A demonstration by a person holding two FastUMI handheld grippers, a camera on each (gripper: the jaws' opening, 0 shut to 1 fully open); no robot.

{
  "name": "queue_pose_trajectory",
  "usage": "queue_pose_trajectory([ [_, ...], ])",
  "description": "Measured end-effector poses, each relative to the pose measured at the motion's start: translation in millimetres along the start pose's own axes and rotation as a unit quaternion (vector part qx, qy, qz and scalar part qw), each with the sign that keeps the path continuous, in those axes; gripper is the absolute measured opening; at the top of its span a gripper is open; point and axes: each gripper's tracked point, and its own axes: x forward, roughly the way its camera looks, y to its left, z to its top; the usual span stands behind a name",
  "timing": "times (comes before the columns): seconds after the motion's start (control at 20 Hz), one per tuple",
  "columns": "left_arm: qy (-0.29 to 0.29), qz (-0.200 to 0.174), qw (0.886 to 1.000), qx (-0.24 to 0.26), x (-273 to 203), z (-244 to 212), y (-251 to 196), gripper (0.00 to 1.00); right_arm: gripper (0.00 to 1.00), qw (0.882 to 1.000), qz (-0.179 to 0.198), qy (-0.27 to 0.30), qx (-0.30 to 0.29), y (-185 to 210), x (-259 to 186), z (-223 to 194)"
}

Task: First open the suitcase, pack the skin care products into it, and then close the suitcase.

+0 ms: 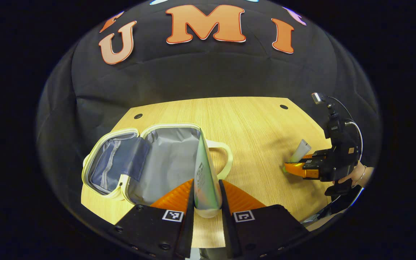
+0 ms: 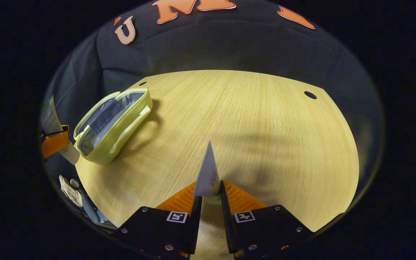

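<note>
Your left hand-held gripper (image 1: 207,196) is clamped on a green tube (image 1: 205,177), hanging just above the open suitcase (image 1: 146,162). Your right hand-held gripper (image 2: 209,196) pinches a pale tube (image 2: 208,173) well to the right of the suitcase, over the bare surface (image 2: 265,126). Either tapered tube could slip from its fingers, or the green one could catch the suitcase rim and land outside.

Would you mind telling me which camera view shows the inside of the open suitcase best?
The left gripper view: the suitcase lies open just ahead, both grey-lined halves facing the camera, partly behind the tube held by the left gripper. The right gripper view shows it far off at the left, edge-on, lining barely visible.
</note>
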Motion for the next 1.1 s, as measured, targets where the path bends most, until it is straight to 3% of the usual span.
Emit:
queue_pose_trajectory([
  [0.1,0.0,-0.006,1.0,0.0,-7.3,6.0,3.4,0.36,0.28,1.0,-0.003,0.001,0.002,2.8,-14.8,8.2],
  [0.15,-0.002,-0.008,1.0,0.003,-10.9,11.4,7.0,0.36,0.33,1.0,-0.003,0.0,0.002,5.4,-23.8,12.3],
  [0.35,0.001,-0.022,1.0,-0.003,-27.7,25.1,25.6,0.36,0.35,0.999,0.028,-0.027,-0.006,42.0,-61.6,42.3],
  [0.65,0.041,-0.053,0.997,-0.025,-29.9,38.9,75.8,0.36,0.33,0.998,0.053,-0.035,-0.008,99.4,-82.6,69.1],
  [0.95,0.161,-0.126,0.979,-0.02,18.7,11.7,121.5,0.36,0.33,0.996,0.025,-0.039,0.071,144.1,-77.0,84.4],
  [1.1,0.206,-0.147,0.967,0.017,52.0,1.7,137.1,0.36,0.33,0.994,0.002,-0.036,0.103,160.8,-71.5,83.6],
])
